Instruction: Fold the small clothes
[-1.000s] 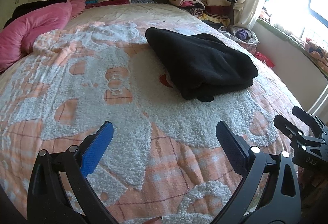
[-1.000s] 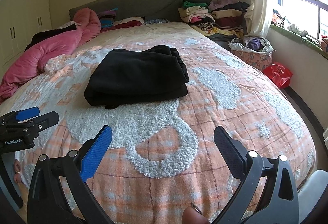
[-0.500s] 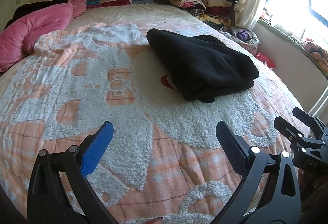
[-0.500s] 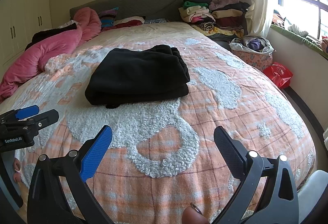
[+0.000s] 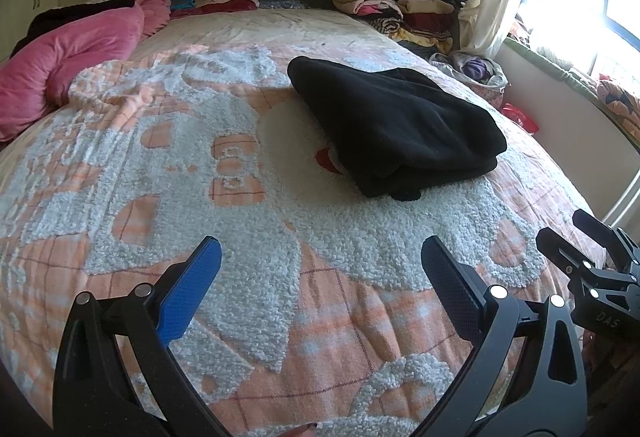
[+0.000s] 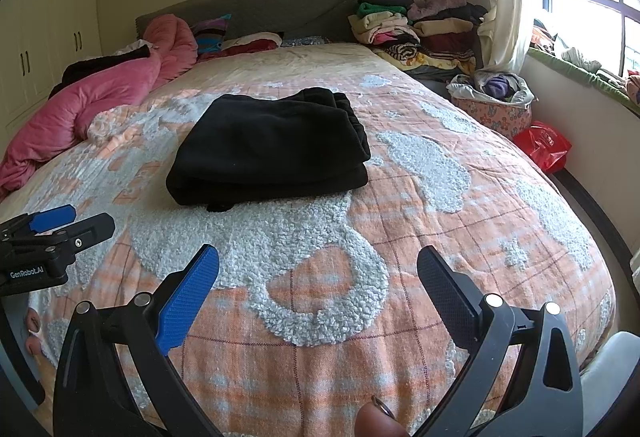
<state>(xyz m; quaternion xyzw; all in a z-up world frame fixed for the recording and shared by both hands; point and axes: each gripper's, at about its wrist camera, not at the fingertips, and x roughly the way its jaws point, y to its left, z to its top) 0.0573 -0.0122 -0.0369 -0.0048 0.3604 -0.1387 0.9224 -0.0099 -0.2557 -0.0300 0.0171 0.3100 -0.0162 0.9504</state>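
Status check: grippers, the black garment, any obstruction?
Left gripper open, empty. Right gripper open, empty. Black garment lies folded on the bedspread, apart from both. Nothing between grippers and it.

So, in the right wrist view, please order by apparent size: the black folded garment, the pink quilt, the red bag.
1. Black folded garment and pink quilt: they look alike, and the quilt lies farther off, so I do not rank them.
2. Red bag: clearly smallest.

"GenRobot.AI" on left hand-held gripper; "DAS" on right hand-held gripper.
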